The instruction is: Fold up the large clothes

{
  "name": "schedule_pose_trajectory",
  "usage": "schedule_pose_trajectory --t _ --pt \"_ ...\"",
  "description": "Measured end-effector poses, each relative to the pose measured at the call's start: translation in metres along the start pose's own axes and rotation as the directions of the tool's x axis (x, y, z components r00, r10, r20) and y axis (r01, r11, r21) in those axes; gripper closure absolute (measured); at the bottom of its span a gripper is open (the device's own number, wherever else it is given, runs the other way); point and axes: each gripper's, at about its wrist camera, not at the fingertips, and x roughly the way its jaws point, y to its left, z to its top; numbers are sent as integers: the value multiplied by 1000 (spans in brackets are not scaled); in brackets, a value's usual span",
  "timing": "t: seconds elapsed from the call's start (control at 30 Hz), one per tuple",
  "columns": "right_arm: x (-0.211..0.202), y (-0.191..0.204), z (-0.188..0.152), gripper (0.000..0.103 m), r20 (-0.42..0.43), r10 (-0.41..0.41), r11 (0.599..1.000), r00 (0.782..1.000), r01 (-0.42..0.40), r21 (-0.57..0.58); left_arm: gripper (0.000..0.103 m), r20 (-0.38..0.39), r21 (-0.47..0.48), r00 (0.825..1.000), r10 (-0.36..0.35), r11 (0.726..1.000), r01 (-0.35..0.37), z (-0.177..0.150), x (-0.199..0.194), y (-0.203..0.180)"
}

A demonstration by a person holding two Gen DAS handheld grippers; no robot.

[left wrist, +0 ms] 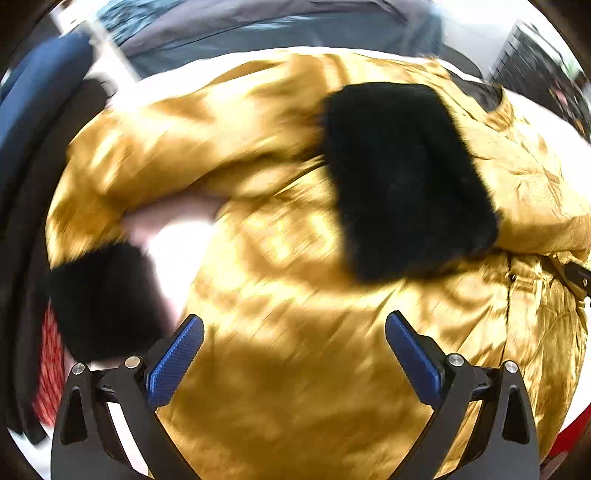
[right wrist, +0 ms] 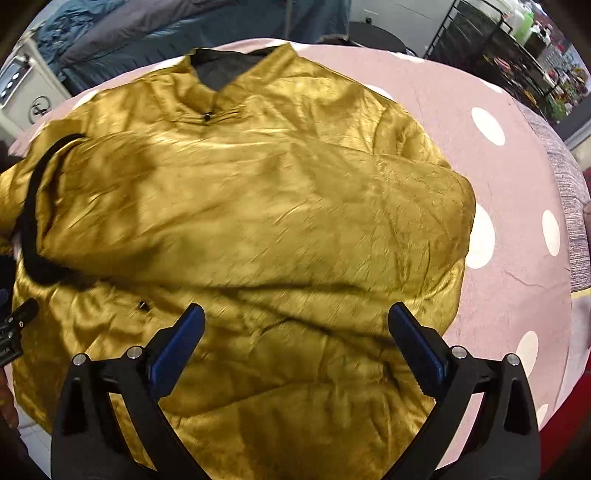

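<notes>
A shiny gold satin jacket [right wrist: 258, 206] with black fur cuffs lies spread on a pink polka-dot surface [right wrist: 517, 177], collar [right wrist: 221, 70] at the far side. In the left wrist view the jacket [left wrist: 295, 332] fills the frame; one sleeve is folded across the body, its black cuff [left wrist: 402, 177] lying on the chest, and a second black cuff [left wrist: 103, 302] lies at the lower left. My left gripper [left wrist: 294, 332] is open and empty above the jacket's body. My right gripper [right wrist: 296, 323] is open and empty above the jacket's lower part. The left view is motion-blurred.
A bed with blue-grey bedding [right wrist: 166, 33] lies behind the surface. A black wire shelf rack [right wrist: 517, 59] with bottles stands at the far right. A blue chair [left wrist: 33, 110] stands at the left. A red edge [right wrist: 569, 424] shows at the lower right.
</notes>
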Motion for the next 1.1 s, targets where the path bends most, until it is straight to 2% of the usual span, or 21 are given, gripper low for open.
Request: schedule_pose_trajectory --t 0.07,0.2,0.23,0.3,0.37,0.43,0.5,0.57,0.63,0.67,0.7,0.77,0.83,0.87,0.9,0.93,0.97,1.0,1.03,1.1 --pt "-8 9 -14 5 4 16 1000 1000 -16 -23 6 3 -49 1000 1 999 -1 -21 -5 25" --pt "-19 27 -38 5 -8 69 995 998 -70 -65 6 13 -144 998 53 988 -51 -64 -13 72" --pt "-20 30 -41 5 -15 80 993 997 -81 -80 6 16 -163 998 67 985 -63 -82 -19 73" --pt "-26 42 -48 5 -22 94 988 995 -96 -122 6 29 -188 991 130 974 -122 -98 -23 96" --pt "-29 51 -51 5 -14 91 982 996 -92 -163 6 58 -166 977 207 967 -195 -103 -25 117" --pt "-31 61 -51 5 -8 88 979 996 -88 -181 6 108 -87 953 282 958 -274 -101 -29 122" --pt "-33 64 -48 5 -8 101 980 995 -100 -175 6 153 20 936 317 946 -324 -94 -27 116" --pt "-35 65 -46 5 -10 109 980 994 -109 -164 6 185 135 920 346 918 -373 -86 -17 105" --pt "-38 64 -44 5 -10 109 981 994 -109 -161 13 217 246 886 410 855 -456 -72 -1 91" --pt "-40 63 -44 5 -7 104 982 995 -103 -158 17 228 280 873 431 830 -482 -71 5 92" --pt "-39 60 -44 5 -4 98 983 995 -97 -154 20 228 302 869 439 817 -492 -66 12 94" --pt "-39 52 -44 5 -5 87 987 996 -87 -133 26 202 302 883 424 831 -468 -58 18 104" --pt "-37 44 -44 5 -10 77 992 997 -77 -103 38 199 300 884 423 832 -466 -43 22 105" --pt "-35 40 -44 5 -13 74 993 997 -75 -90 52 195 299 890 413 839 -455 -35 20 107" --pt "-34 37 -45 5 -17 74 995 997 -75 -73 71 184 289 904 386 858 -425 -27 15 108" --pt "-34 33 -45 5 -19 76 995 997 -77 -58 82 168 252 927 335 895 -369 -16 4 113" --pt "-34 30 -46 5 -20 79 996 997 -80 -41 91 163 213 942 294 922 -324 -7 -7 118" --pt "-35 28 -46 5 -19 82 996 996 -83 -30 93 176 159 955 238 951 -266 4 -27 126" --pt "-35 27 -46 5 -16 84 996 996 -85 -25 94 198 119 961 195 968 -221 14 -45 133" --pt "-38 27 -45 5 -9 93 995 996 -94 -20 95 274 33 956 106 992 -120 35 -98 153"
